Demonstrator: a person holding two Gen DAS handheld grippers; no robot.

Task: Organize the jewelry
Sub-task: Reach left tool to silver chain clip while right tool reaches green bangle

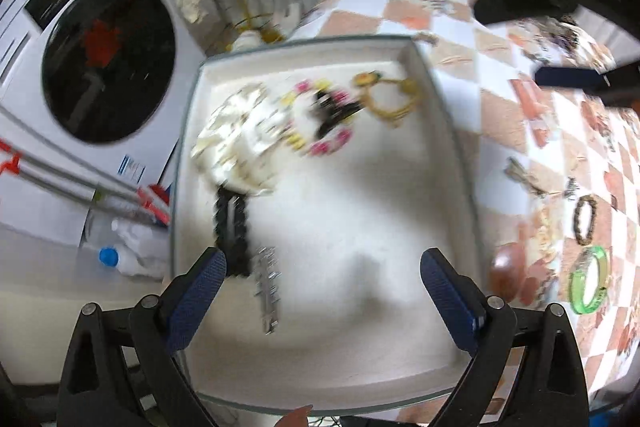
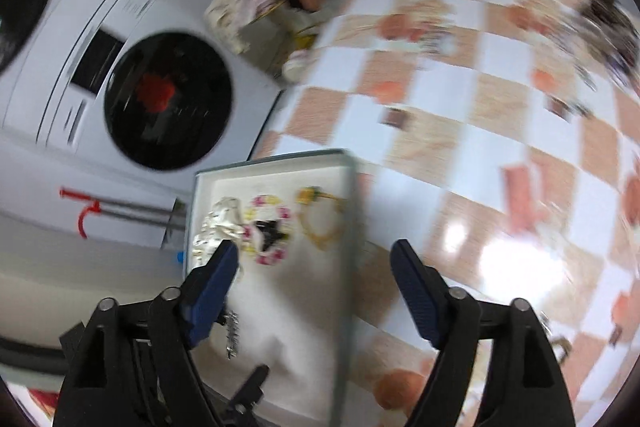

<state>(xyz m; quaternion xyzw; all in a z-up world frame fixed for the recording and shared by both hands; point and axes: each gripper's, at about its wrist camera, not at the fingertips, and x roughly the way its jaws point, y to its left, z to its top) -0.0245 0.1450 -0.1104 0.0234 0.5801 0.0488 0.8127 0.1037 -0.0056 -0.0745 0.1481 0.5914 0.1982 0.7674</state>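
A white tray (image 1: 420,227) with a grey rim lies at the table's left edge. In it lie a pearly white heap (image 1: 236,135), a pink and yellow bead bracelet (image 1: 316,119) with a black piece inside it, a gold necklace (image 1: 392,99), a black bead bracelet (image 1: 232,231) and a silver chain (image 1: 268,287). My left gripper (image 1: 322,291) hangs open above the tray's near part, with nothing between its blue pads. My right gripper (image 2: 316,283) stands open over the tray's right rim (image 2: 348,247), empty. A green bangle (image 1: 588,279) and a dark bead bracelet (image 1: 586,219) lie on the tablecloth.
The table wears an orange and white checked cloth (image 2: 460,87) with small jewelry pieces scattered at its right. A washing machine (image 1: 108,67) stands left of the table, with bottles (image 1: 120,259) and rods on the floor. A brown round object (image 1: 508,271) lies beside the tray.
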